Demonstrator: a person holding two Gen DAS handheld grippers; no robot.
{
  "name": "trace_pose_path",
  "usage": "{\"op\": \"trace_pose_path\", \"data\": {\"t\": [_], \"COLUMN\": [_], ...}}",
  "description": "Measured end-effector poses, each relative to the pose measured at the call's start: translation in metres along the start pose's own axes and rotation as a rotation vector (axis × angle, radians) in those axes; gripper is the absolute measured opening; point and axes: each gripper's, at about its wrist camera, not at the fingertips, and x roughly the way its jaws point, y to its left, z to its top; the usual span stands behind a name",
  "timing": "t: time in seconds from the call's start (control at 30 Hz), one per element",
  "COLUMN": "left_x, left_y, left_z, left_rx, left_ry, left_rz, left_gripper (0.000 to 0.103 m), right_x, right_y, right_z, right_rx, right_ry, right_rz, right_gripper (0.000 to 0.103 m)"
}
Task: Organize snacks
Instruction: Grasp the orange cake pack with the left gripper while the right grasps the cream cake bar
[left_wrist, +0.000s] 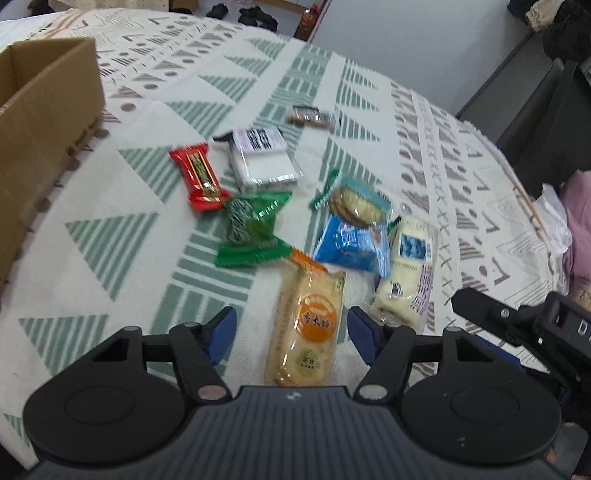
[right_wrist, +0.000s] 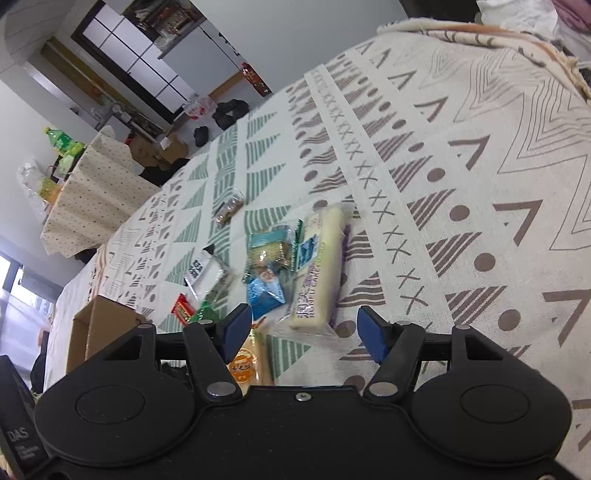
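Patterned cloth (left_wrist: 122, 206) holds blurred snack packets (left_wrist: 258, 221) near cardboard box (left_wrist: 44, 122).

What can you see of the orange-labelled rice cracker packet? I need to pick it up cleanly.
The rice cracker packet is a long clear plastic wrapper showing pale yellow crackers, with a round orange label and an orange crimped end. It lies flat on the patterned cloth, between the open left tongs, untouched by their pads.

eight wrapped snacks lie on the patterned cloth (left_wrist: 369, 92): one red (left_wrist: 199, 177), one green (left_wrist: 251, 229), one white (left_wrist: 264, 158), one dark (left_wrist: 310, 116), one teal (left_wrist: 356, 201), one blue (left_wrist: 351, 247), one cream (left_wrist: 406, 269), one orange-labelled (left_wrist: 306, 328). one cardboard box (left_wrist: 44, 122) stands beside them.
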Motion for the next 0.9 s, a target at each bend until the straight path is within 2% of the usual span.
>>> {"op": "trace_pose_path", "data": {"t": [0.1,0.2,0.27,0.3,0.33,0.77,0.9], "left_x": [0.011,0.017,0.019,0.019,0.019,0.009,0.006], "left_y": [-0.002,-0.004,-0.005,-0.005,-0.004,0.007,0.011], "left_z": [-0.002,-0.003,-0.002,-0.001,0.001,0.009,0.012], "left_rx": [-0.006,0.003,0.006,0.006,0.004,-0.020,-0.027], "left_ry": [0.027,0.019,0.015,0.011,0.013,-0.009,-0.012], "left_rz": [-0.006,0.000,0.014,0.018,0.011,-0.008,0.006], "left_gripper": [0.063,0.062,0.053,0.041,0.036,0.035,0.035], "right_x": [0.006,0.014,0.019,0.022,0.025,0.056,0.066], "right_y": [-0.007,-0.010,-0.011,-0.011,-0.010,-0.008,-0.006], "right_z": [0.001,0.002,0.003,0.005,0.008,0.019,0.019], "right_rx": [0.019,0.030,0.030,0.028,0.024,0.011,0.012], "right_ry": [0.006,0.018,0.023,0.024,0.024,0.047,0.068], "right_rz": [-0.004,-0.002,-0.003,-0.002,-0.001,-0.033,-0.053], "right_gripper": [0.063,0.062,0.061,0.060,0.060,0.059,0.054]}}
